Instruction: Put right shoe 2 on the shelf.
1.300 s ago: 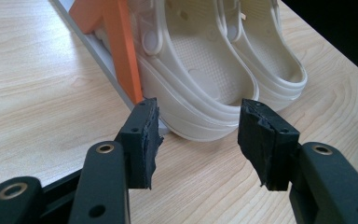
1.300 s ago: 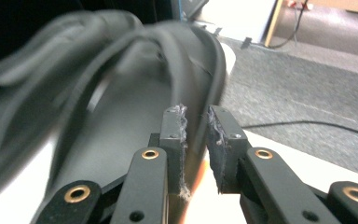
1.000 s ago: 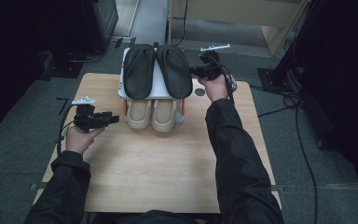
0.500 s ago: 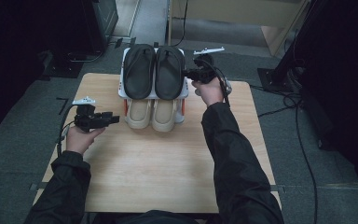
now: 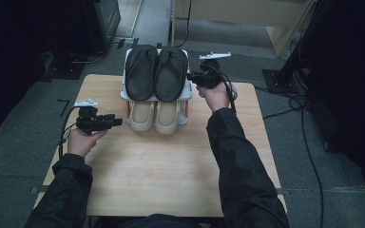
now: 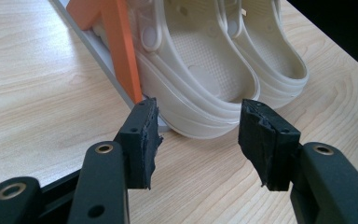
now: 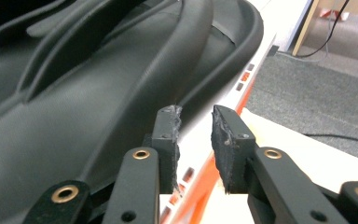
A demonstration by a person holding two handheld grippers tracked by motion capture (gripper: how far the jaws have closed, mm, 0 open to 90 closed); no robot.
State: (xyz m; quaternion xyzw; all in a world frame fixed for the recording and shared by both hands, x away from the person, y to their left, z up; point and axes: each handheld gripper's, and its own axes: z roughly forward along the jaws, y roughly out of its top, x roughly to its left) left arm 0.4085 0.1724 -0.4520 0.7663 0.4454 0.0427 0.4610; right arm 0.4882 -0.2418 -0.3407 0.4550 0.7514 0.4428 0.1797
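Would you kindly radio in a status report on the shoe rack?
Left gripper open, aimed at cream clogs. Right gripper part open beside black sandals atop shoe rack. Nothing gripped, nothing blocking.

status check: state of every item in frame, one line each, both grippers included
left gripper: open, jaws wide, nothing between them, aimed at the cream clogs
right gripper: open, narrow gap, at the rack's right edge beside the black sandals
black sandals: side by side on the top shelf
cream clogs: side by side on the lower level, openings up
shoe rack: upright on the table
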